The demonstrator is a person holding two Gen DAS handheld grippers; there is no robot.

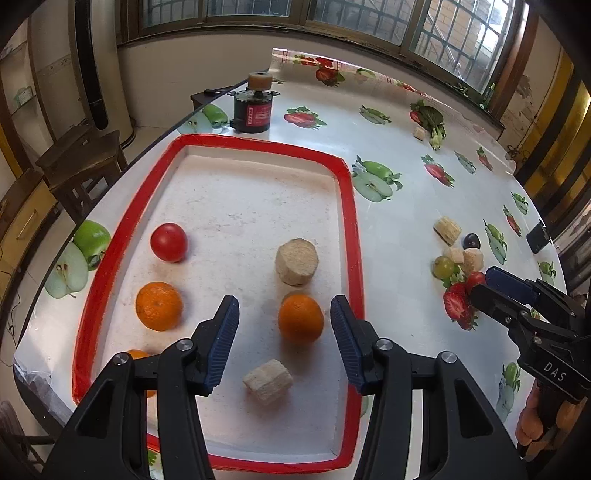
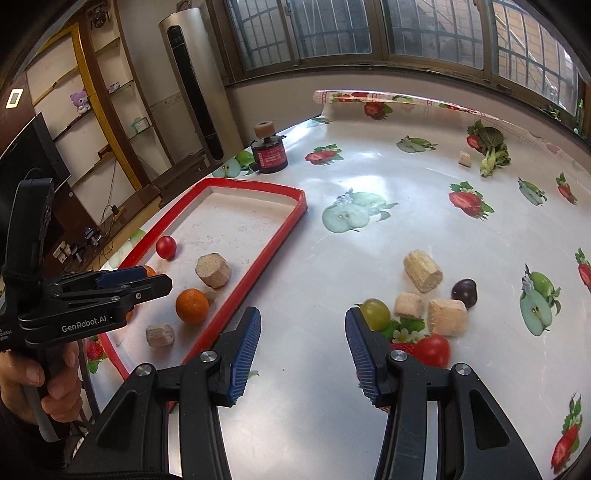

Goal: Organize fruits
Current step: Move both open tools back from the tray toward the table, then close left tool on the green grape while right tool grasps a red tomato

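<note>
The left gripper (image 1: 284, 341) hangs over the near end of the tray (image 1: 352, 236) with its jaws spread wide and nothing between the blue pads; an orange (image 1: 301, 317) lies on the tray floor just beyond them. The right gripper (image 2: 303, 350) is likewise wide apart and holds nothing, poised above bare tablecloth just right of the tray's red rim, with a green grape (image 2: 375, 314) beside its right fingertip and a red cherry tomato (image 2: 434, 350) near that finger.

Inside the white, red-rimmed tray sit a second orange (image 1: 159, 305), a third one half hidden at the near left, a tomato (image 1: 168, 242) and two pale cork-like blocks (image 1: 296, 261). To the right, on the cloth, lie more pale blocks (image 2: 423, 270) and a dark plum (image 2: 464, 292), all close together.

The table (image 2: 369, 243) wears a glossy white cloth printed with strawberries and green apples, its far end curling up under the window (image 2: 406, 33). A small dark jar (image 2: 270, 155) with a cork-coloured knob stands at the far left edge. A leafy green vegetable (image 2: 491, 147) and a lone small block rest far right. Behind are a tall silver floor-standing unit (image 2: 195, 85), wooden stools, shelving and a dark screen at the left.
</note>
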